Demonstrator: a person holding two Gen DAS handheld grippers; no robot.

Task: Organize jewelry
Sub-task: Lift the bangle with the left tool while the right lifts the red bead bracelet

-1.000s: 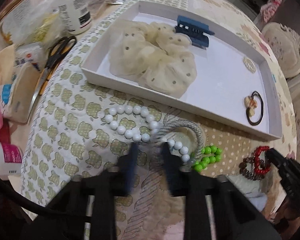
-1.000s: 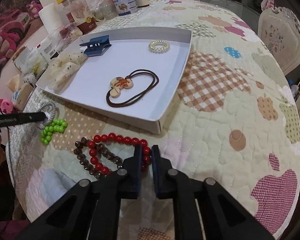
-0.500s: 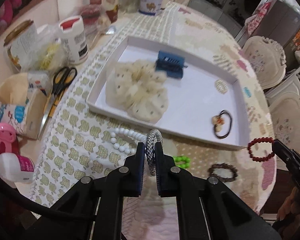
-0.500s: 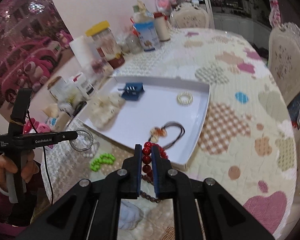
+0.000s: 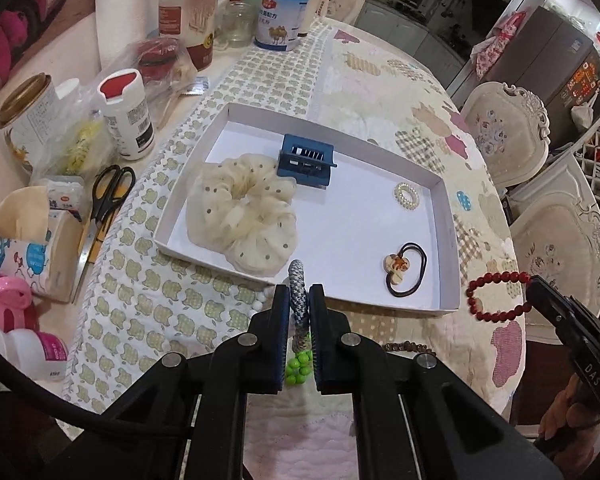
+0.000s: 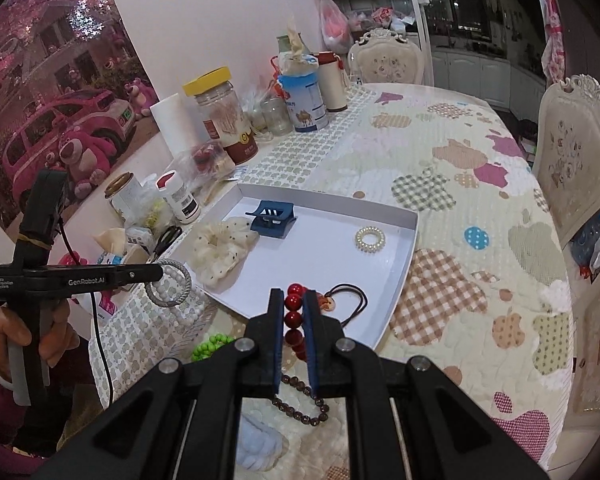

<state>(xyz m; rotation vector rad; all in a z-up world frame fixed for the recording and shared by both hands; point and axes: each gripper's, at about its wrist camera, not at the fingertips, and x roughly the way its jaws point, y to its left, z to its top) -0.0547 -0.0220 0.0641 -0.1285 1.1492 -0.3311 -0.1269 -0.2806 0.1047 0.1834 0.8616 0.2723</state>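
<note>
Left gripper (image 5: 299,304) pinches the silver braided bangle (image 5: 298,292) edge-on above the near rim of the white tray (image 5: 446,216); it looks stiff and light, so a rim pinch suits it. Right gripper (image 6: 293,316) is closed on the red bead bracelet (image 6: 294,320), which dangles beside the tray (beads look slippery, likely to swing).

Both wrist views look down over the near table edge, sharing the white tray (image 5: 448,236) (image 6: 404,268).

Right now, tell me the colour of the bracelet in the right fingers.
Glossy dark red beads; the red bead bracelet shows best in the right wrist view.
</note>
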